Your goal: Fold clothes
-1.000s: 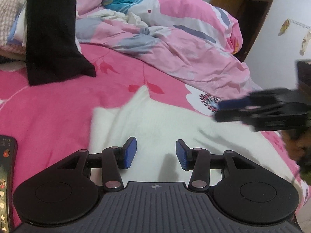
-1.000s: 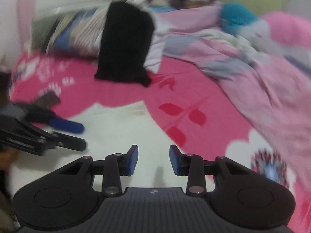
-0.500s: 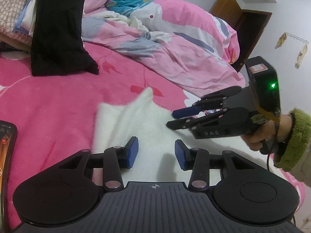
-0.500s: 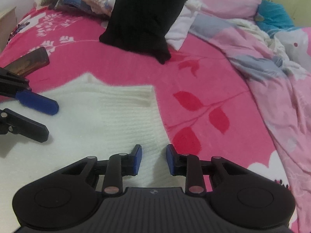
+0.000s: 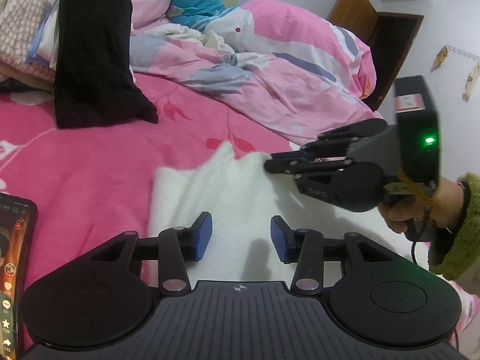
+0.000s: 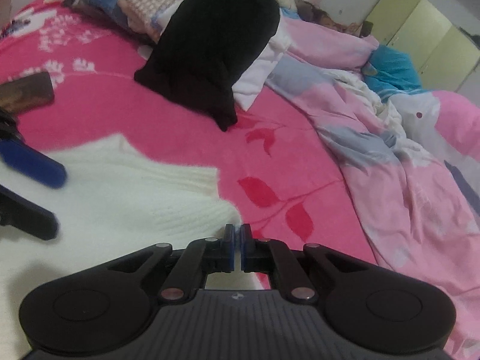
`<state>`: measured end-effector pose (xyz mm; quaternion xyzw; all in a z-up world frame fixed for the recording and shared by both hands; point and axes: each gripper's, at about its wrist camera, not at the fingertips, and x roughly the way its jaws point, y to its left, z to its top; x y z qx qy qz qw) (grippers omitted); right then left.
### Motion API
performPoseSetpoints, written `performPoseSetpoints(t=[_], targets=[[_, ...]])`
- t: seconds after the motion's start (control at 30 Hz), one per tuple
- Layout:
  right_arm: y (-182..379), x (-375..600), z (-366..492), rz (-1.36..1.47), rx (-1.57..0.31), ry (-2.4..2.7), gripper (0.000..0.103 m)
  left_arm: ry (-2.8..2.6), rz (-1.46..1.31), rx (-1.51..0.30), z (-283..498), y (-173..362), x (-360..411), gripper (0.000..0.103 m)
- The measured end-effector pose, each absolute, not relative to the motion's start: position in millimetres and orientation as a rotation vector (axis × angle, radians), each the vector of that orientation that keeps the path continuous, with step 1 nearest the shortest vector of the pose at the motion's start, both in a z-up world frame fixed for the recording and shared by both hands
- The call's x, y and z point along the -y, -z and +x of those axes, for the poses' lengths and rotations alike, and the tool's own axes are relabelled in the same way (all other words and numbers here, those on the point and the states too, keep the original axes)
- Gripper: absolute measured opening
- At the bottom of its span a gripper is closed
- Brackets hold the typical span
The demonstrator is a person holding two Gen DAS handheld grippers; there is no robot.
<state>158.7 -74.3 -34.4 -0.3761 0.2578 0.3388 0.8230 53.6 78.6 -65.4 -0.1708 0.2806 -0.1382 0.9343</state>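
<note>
White ribbed sweater (image 6: 144, 198) on pink leaf-patterned sheet (image 6: 270, 156); black garment (image 6: 210, 51).

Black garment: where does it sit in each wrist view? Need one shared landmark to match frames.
Left wrist: black garment upper left, draped down from the pillow pile onto the pink sheet.
Right wrist: black garment top centre, its lower corner near the red leaf print.
Shared landmark: white sweater, lying nearer the camera than the garment in both.

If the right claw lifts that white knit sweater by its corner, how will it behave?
The white knit sweater will likely drape limply: it already lies rumpled on the pink bedsheet. Its fuzzy ribbing should resist slipping from the right claw, shut at its corner. It probably drags, bulky.
</note>
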Motion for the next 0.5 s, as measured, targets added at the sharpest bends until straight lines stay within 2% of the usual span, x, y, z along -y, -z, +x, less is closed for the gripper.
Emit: performPoseSetpoints(t=[0.2, 0.3, 0.33, 0.5], targets=[[57, 74, 170, -0.773, -0.559, -0.694, 0.004, 0.263, -0.294, -0.573, 53, 66, -71, 0.044], [32, 98, 170, -0.646, -0.555, -0.683, 0.023, 0.262, -0.282, -0.575, 53, 66, -70, 0.044], [23, 109, 169, -0.613, -0.546, -0.676, 0.033, 0.262, -0.282, -0.575, 54, 67, -70, 0.044], [-4, 159, 154, -0.564, -0.545, -0.670, 0.033, 0.261, -0.287, -0.576, 55, 67, -71, 0.044]])
